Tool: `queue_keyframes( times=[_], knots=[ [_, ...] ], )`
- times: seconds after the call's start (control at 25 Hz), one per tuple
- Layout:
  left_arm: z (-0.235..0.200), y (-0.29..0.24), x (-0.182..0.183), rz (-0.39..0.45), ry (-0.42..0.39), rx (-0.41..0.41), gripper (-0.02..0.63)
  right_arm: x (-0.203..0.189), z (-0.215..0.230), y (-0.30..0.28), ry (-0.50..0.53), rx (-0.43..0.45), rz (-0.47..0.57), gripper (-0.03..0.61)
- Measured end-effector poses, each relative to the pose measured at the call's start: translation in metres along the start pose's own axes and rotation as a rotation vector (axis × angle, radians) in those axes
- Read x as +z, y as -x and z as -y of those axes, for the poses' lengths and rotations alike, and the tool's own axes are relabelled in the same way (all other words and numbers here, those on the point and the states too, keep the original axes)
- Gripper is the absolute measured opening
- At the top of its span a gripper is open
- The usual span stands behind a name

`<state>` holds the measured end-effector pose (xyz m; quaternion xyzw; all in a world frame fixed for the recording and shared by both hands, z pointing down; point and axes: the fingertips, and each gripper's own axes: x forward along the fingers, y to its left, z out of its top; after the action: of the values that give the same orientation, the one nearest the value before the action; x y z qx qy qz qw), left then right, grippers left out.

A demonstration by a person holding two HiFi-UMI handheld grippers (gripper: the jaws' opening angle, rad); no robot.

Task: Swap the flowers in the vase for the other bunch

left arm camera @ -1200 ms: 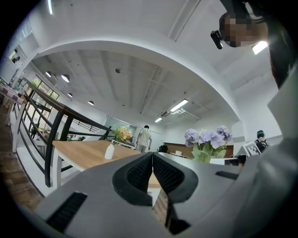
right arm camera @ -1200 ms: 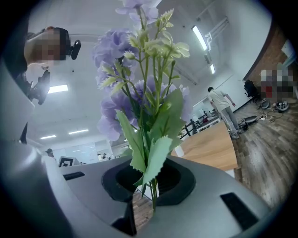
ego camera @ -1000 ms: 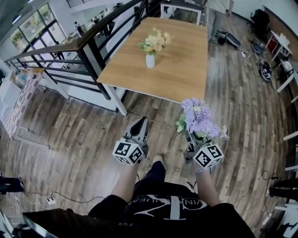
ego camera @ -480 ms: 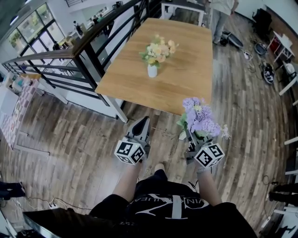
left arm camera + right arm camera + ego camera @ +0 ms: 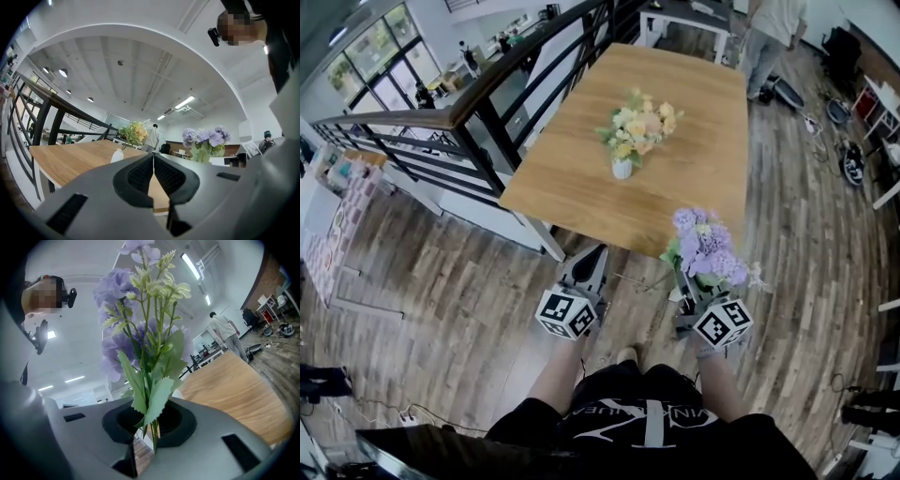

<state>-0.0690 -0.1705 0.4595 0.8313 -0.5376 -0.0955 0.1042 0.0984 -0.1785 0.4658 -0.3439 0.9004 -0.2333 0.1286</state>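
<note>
Purple bunch [image 5: 705, 251]: upright, green-leaved | right tongs [image 5: 682, 280] gripping it | left tongs [image 5: 592, 251] closed, empty

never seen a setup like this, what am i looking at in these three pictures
No robot: a person holds a two-jaw gripper in each hand; the marker cubes belong to them. The downward picture comes from a camera on the person's head; the other two cameras ride on the grippers, looking along their jaws. The left gripper is shut and empty. The right gripper is clamped on the stems of a purple bunch. Ahead, a wooden table carries a white vase of yellow flowers.
</note>
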Motion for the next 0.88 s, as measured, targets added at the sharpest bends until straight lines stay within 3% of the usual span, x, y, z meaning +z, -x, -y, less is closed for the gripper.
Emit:
queue_keyframes(
  times=[0.88],
  knots=[
    [-0.071, -0.121, -0.016, 0.023, -0.049, 0.006, 0.014, 0.019, 0.076, -0.089, -0.043, 0.038, 0.012, 0.067]
  ],
)
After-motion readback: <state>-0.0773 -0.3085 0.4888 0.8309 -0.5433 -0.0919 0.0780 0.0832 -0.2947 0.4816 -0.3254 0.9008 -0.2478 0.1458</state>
